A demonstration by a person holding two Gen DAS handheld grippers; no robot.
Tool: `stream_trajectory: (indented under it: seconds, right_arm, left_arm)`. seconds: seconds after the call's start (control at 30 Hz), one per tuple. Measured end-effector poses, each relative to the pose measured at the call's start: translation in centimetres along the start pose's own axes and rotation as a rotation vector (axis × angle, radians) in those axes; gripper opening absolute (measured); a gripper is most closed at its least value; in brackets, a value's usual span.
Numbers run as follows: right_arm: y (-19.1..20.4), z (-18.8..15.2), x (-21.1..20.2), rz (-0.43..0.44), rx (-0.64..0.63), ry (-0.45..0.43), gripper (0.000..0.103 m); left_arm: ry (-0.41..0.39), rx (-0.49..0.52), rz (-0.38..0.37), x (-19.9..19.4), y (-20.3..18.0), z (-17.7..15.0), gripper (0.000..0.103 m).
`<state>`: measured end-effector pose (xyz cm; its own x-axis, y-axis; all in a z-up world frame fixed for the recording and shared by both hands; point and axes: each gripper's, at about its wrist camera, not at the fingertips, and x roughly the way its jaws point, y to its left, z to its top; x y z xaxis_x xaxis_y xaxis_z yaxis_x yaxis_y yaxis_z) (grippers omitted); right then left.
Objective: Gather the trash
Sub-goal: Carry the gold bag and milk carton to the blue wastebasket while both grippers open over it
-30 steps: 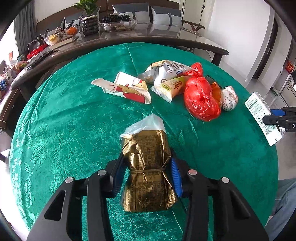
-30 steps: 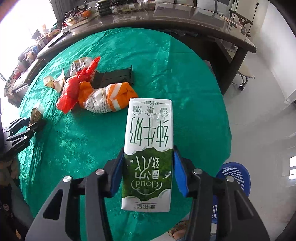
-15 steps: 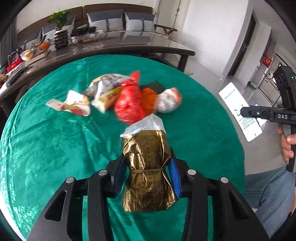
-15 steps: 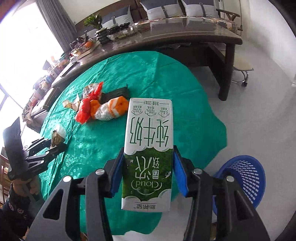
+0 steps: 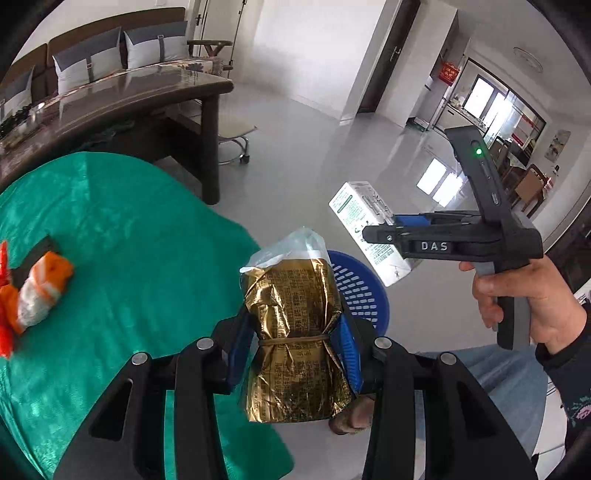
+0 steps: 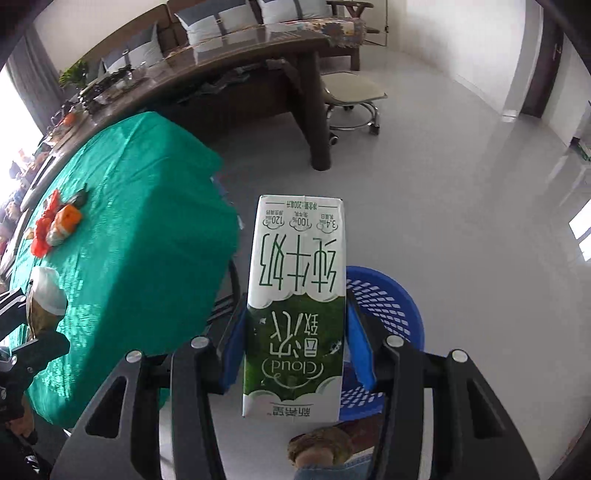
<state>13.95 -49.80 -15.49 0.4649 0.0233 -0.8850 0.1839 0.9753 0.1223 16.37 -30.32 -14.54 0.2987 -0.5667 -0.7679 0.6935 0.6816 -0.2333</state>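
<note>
Both grippers pinch trash: right gripper [image 6: 297, 354] holds the green-white milk carton [image 6: 295, 306] lengthwise, seemingly directly above the blue slotted plastic basket [image 6: 391, 306]; left gripper [image 5: 293, 354] clamps the gold foil packet [image 5: 295, 343] short of it.

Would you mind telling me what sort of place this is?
Probably a home living and dining area: a cushioned sofa behind a long wooden table, and a round table under a green cloth.

My gold packet [image 5: 293, 339] is blocking most of the blue basket [image 5: 364, 291] in the left view, and the carton [image 6: 295, 306] is covering its near side in the right one. The red bag [image 5: 4, 332] is getting cropped by the frame edge. Stuff on the far counter [image 6: 92, 88] is looking too tiny to make out.
</note>
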Motion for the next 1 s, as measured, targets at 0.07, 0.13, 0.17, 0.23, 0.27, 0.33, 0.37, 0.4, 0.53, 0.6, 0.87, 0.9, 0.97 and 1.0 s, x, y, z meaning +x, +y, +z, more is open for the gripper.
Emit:
stream_trajectory:
  seconds: [0.07, 0.13, 0.17, 0.23, 0.27, 0.33, 0.37, 0.4, 0.53, 0.6, 0.87, 0.9, 0.97, 1.0]
  right_arm:
    - [-2.1, -0.4, 0.9, -0.012, 0.035, 0.013, 0.048]
    - [-4.2, -1.0, 1.9, -0.022, 0.067, 0.021, 0.048]
    - [-5.1, -1.3, 2.3, -0.026, 0.082, 0.021, 0.048]
    - [-6.5, -1.8, 2.9, -0.022, 0.118, 0.020, 0.048]
    - [-7.0, -2.0, 3.1, -0.013, 0.136, 0.024, 0.048]
    - [-7.8, -2.1, 3.3, -0.008, 0.158, 0.021, 0.048]
    - [-8.1, -2.0, 3.2, -0.010, 0.160, 0.017, 0.048]
    - [-8.4, -2.0, 3.2, -0.007, 0.163, 0.014, 0.048]
    - [-10.5, -2.4, 4.1, 0.010, 0.200, 0.033, 0.048]
    - [-10.9, -2.4, 4.2, 0.023, 0.214, 0.032, 0.048]
    - [-12.5, -2.6, 4.4, 0.088, 0.285, 0.024, 0.050]
    - [-12.7, -2.6, 4.7, 0.093, 0.293, 0.030, 0.057]
    - [-12.5, -2.7, 4.7, 0.084, 0.303, 0.022, 0.077]
    - [-12.5, -2.8, 4.5, 0.083, 0.305, 0.012, 0.079]
  left_arm:
    - [0.017, -0.002, -0.007, 2.5, -1.6, 0.9, 0.042]
    - [0.038, -0.003, -0.013, 4.9, -2.9, 1.4, 0.042]
    - [0.048, -0.006, -0.018, 6.1, -3.4, 1.5, 0.042]
    - [0.068, -0.012, -0.023, 8.5, -4.3, 1.7, 0.042]
    - [0.081, -0.016, -0.022, 9.8, -4.6, 1.8, 0.042]
    - [0.104, -0.024, -0.028, 12.1, -5.1, 1.8, 0.042]
    - [0.112, -0.027, -0.030, 13.3, -5.1, 2.0, 0.043]
    - [0.118, -0.031, -0.033, 14.2, -5.1, 2.0, 0.043]
    - [0.143, -0.044, -0.040, 17.1, -5.7, 1.7, 0.043]
    - [0.153, -0.051, -0.043, 18.4, -6.0, 1.8, 0.043]
    - [0.181, -0.017, -0.028, 21.7, -6.4, 1.9, 0.048]
    - [0.180, -0.014, -0.024, 21.9, -6.4, 2.0, 0.060]
    - [0.172, -0.015, 0.007, 22.2, -6.5, 1.9, 0.086]
    - [0.157, -0.018, 0.023, 22.0, -6.6, 1.9, 0.088]
